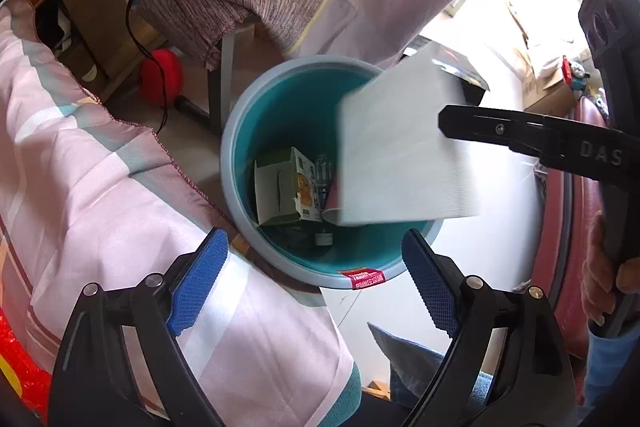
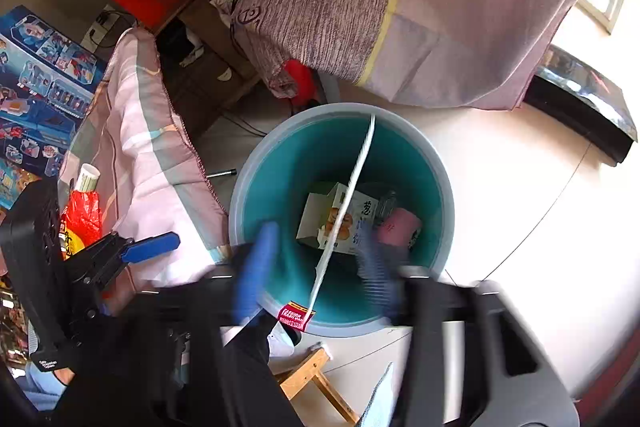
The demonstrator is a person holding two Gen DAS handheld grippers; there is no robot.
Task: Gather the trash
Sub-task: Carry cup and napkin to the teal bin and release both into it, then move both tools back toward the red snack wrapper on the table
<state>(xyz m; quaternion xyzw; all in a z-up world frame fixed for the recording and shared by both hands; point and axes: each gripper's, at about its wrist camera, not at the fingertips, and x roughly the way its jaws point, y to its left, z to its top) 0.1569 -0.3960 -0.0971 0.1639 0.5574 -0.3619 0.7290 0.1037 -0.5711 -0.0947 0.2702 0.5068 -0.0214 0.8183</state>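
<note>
Two wrist cameras look down into a round bin (image 1: 240, 131) with a grey rim and teal inside, standing on a pale floor. A red label (image 1: 366, 277) with white writing, too small to read from the left wrist, sits on the near rim; from the right wrist the same label (image 2: 295, 315) shows words that look like "FASHION", blurred.

A flat white sheet (image 1: 400, 155), finely ribbed, hangs over the bin's mouth, tilted. From the right wrist the sheet (image 2: 352, 195) appears edge-on as a thin white line crossing the bin. Whether anything is touching the sheet cannot be told.

The left gripper (image 1: 316, 283) has its blue-padded jaws spread wide with nothing between them, hovering above the bin's near rim. The right gripper (image 2: 316, 267) is motion-blurred; its blue pads stand apart on either side of the sheet's lower end, jaws released. From the left wrist, one black arm of the right gripper reaches in from the right, marked "DAS" in grey letters.

In the bin lie a green and white carton (image 1: 284, 187) printed with Chinese characters and a yellow picture, a clear bottle (image 1: 323, 171), and something pink (image 2: 398, 227).

A pink patterned quilt (image 1: 100, 187) lies left of the bin. A red packet (image 2: 82, 217) and toy boxes (image 2: 36, 75) are further left.
</note>
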